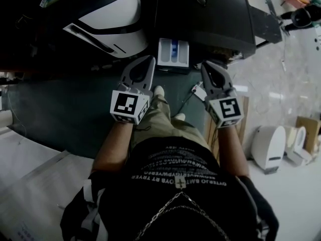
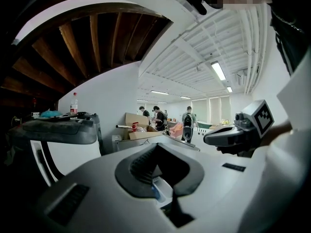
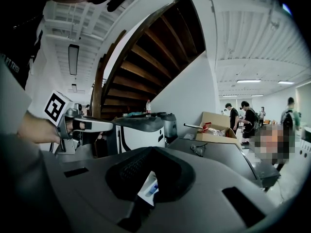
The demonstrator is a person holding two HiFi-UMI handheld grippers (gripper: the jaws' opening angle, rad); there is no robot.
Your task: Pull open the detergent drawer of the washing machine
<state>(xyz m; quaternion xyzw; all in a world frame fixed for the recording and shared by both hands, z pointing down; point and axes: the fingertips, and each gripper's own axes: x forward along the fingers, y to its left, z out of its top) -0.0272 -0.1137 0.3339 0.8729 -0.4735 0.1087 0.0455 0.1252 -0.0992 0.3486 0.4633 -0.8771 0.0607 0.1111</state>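
In the head view the dark washing machine (image 1: 200, 14) stands ahead, and its white detergent drawer (image 1: 173, 53), with a blue compartment, sticks out of the front, pulled open. My left gripper (image 1: 146, 60) hovers just left of the drawer, shut and holding nothing. My right gripper (image 1: 207, 65) hovers just right of it, also shut and empty. Neither touches the drawer. In the left gripper view the drawer (image 2: 160, 191) shows through the gap under the closed jaws of the left gripper (image 2: 156, 147), with the right gripper (image 2: 228, 136) beside. The right gripper view shows the drawer (image 3: 148, 186) likewise.
A white and black machine (image 1: 108, 14) stands to the left of the washer. Small white appliances (image 1: 268, 147) sit on the pale floor at the right. A staircase (image 3: 155, 67) rises behind. Several people and a cardboard box (image 2: 141, 125) are far across the room.
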